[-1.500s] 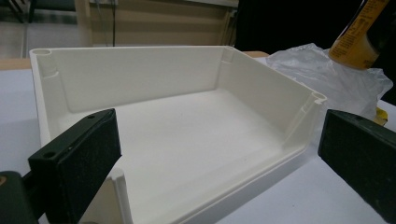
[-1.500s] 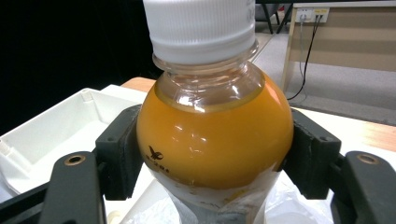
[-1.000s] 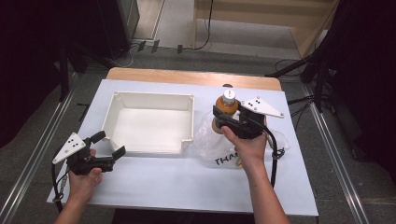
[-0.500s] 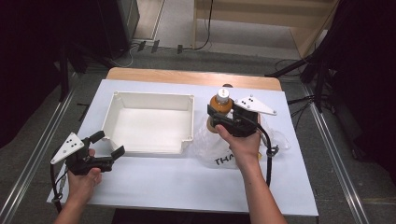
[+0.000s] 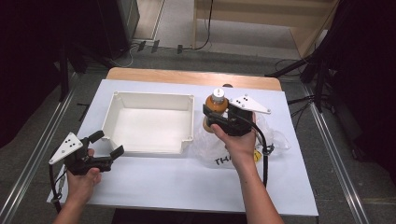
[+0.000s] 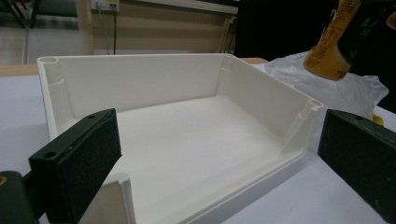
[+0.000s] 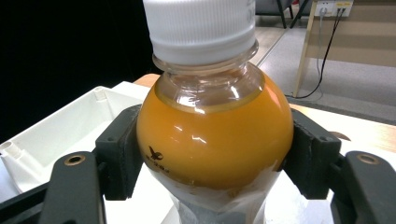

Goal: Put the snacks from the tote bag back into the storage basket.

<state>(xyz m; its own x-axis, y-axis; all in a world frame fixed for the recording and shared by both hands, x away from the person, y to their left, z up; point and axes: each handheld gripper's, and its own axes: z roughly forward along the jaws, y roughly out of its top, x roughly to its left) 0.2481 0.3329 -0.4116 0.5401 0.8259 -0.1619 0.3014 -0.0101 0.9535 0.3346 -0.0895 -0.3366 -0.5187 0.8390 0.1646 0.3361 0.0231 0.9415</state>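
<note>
High view: my right gripper clamps the bottle by its rounded shoulder, one jaw on each side. The bottle stands upright, filled with orange liquid and closed with a white cap. It sits just right of the tray, above the near left part of a crumpled clear bag that lies on the white table. Whether its base touches the bag I cannot tell.

Right gripper view: both black pads press against the bottle's orange bulge, below the neck and cap. A corner of the tray shows at the left.

High view: my left gripper rests at the near left corner of the tray, jaws spread wide and holding nothing.

Left gripper view: my left gripper has its two pads standing well apart, aimed into the tray, which is white, shallow and rectangular. The bottle's lower part hangs at the upper right, over the bag.
</note>
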